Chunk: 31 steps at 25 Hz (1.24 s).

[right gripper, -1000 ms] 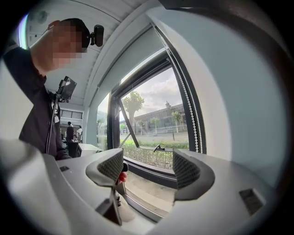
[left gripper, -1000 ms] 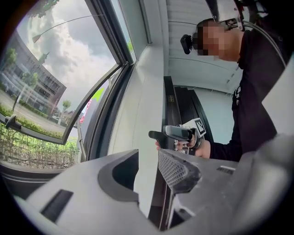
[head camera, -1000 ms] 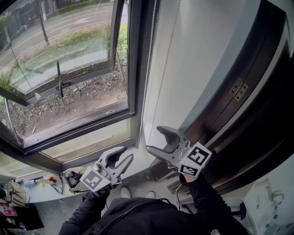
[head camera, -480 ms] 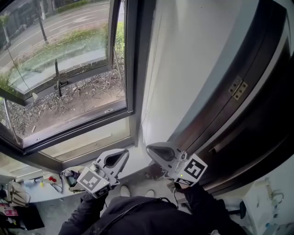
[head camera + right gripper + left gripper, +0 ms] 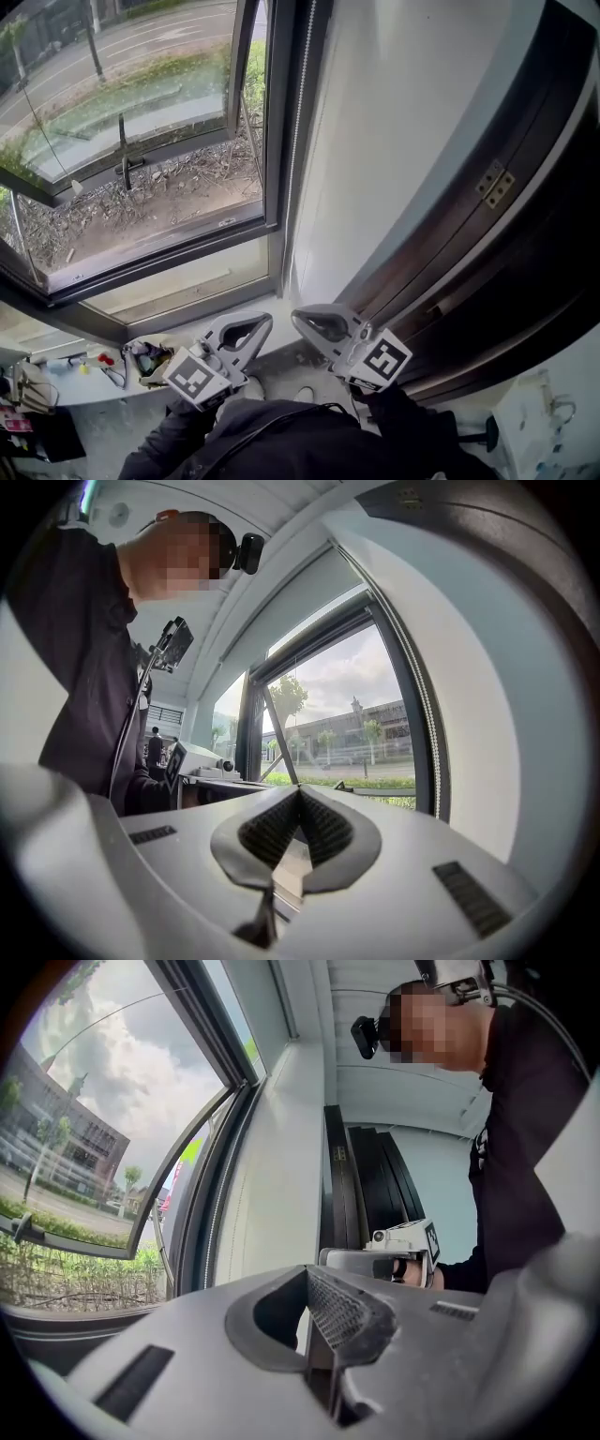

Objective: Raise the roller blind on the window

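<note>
Grey left tool (image 5: 261, 325) and right tool (image 5: 302, 320) have snapped closed, empty, lower down.

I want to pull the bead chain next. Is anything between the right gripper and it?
Nothing visible. The bead chain hangs along the window frame, above the shut right gripper, with only open air between them.

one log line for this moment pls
left hand-held gripper: shut, empty | right hand-held gripper: shut, empty | bead cord: hangs beside window frame, not gripped
</note>
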Motion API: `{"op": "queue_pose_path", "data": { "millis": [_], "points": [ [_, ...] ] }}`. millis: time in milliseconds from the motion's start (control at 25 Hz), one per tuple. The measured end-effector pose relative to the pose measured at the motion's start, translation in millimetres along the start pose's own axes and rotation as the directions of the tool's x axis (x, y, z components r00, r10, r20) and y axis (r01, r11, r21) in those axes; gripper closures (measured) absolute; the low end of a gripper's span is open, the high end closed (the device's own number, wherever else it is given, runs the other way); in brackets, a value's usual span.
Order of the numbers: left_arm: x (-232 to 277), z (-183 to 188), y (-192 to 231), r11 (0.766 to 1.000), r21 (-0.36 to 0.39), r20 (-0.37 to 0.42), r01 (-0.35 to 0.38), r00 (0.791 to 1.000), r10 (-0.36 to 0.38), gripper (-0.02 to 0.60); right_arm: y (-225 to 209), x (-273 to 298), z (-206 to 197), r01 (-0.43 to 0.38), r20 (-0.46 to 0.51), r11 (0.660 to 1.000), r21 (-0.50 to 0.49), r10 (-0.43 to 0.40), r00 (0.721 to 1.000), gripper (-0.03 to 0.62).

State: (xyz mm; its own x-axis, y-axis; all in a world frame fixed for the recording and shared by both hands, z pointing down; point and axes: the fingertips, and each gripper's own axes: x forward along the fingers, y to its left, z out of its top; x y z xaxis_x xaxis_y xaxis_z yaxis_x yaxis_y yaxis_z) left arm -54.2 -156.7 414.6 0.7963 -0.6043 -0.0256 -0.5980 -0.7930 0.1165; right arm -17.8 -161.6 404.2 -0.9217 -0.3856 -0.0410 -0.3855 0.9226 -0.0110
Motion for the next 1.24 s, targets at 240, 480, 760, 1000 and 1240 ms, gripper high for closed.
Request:
{"op": "queue_pose_path", "data": {
  "millis": [240, 480, 760, 1000, 1240],
  "points": [
    [-5.7, -3.8, -0.9, 0.999, -0.032, 0.000, -0.006, 1.000, 0.006, 0.575, 6.0, 2.6, -7.2, -0.006, -0.013, 1.000, 0.009, 0.006, 1.000, 0.589],
    [-8.6, -6.1, 1.2, 0.999, -0.009, -0.005, -0.039, 0.999, 0.039, 0.575, 10.1, 6.6, -10.0, -0.020, -0.017, 1.000, 0.016, 0.021, 1.000, 0.589],
    [-7.1, -5.4, 3.8, 0.999, -0.018, -0.003, -0.048, 0.999, 0.048, 0.575, 8.0, 7.5, -10.7, -0.029, -0.031, 1.000, 0.003, 0.029, 0.999, 0.589],
    [-4.0, -4.1, 4.8, 0.999, -0.017, 0.002, -0.052, 0.999, 0.052, 0.575, 6.0, 6.9, -10.0, -0.029, -0.033, 1.000, 0.003, 0.029, 0.999, 0.589],
    [-2.7, -6.1, 1.4, 0.999, -0.024, -0.003, -0.042, 0.999, 0.042, 0.575, 6.8, 6.4, -11.3, -0.034, -0.030, 0.999, 0.009, 0.034, 0.999, 0.589]
  ]
}}
